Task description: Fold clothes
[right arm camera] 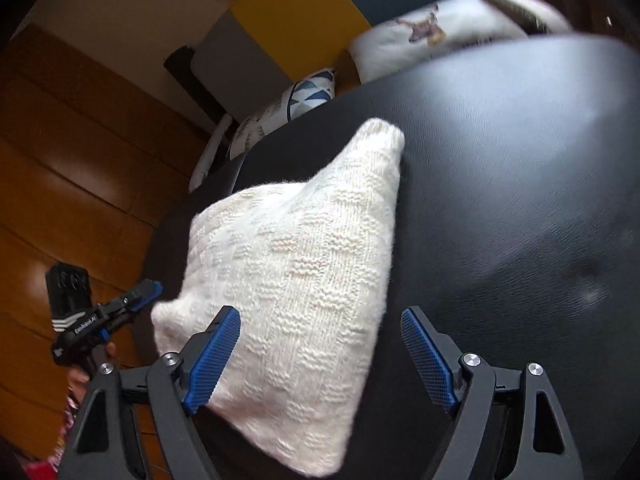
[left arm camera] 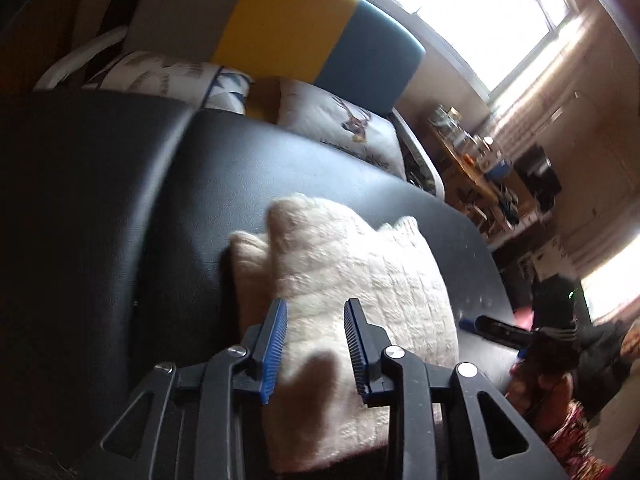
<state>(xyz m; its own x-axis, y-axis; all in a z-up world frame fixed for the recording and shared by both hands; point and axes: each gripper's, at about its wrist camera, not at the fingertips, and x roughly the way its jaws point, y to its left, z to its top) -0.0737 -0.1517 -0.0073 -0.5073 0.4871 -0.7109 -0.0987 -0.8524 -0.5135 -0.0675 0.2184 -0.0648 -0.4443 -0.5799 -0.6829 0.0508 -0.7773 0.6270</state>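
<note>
A cream knitted sweater lies folded into a compact bundle on a black padded surface. My left gripper hovers over the sweater's near end, open, with nothing between its blue pads. In the right wrist view the same sweater runs from the near edge up to a narrow tip. My right gripper stands wide open just above the sweater's near part, left pad over the knit, right pad over the black surface. The right gripper shows at the right in the left wrist view. The left gripper appears at the left of the right wrist view.
Printed pillows lie beyond the black surface against a grey, yellow and blue headboard. A cluttered wooden desk stands at the right under a bright window. Wooden wall panels fill the left of the right wrist view.
</note>
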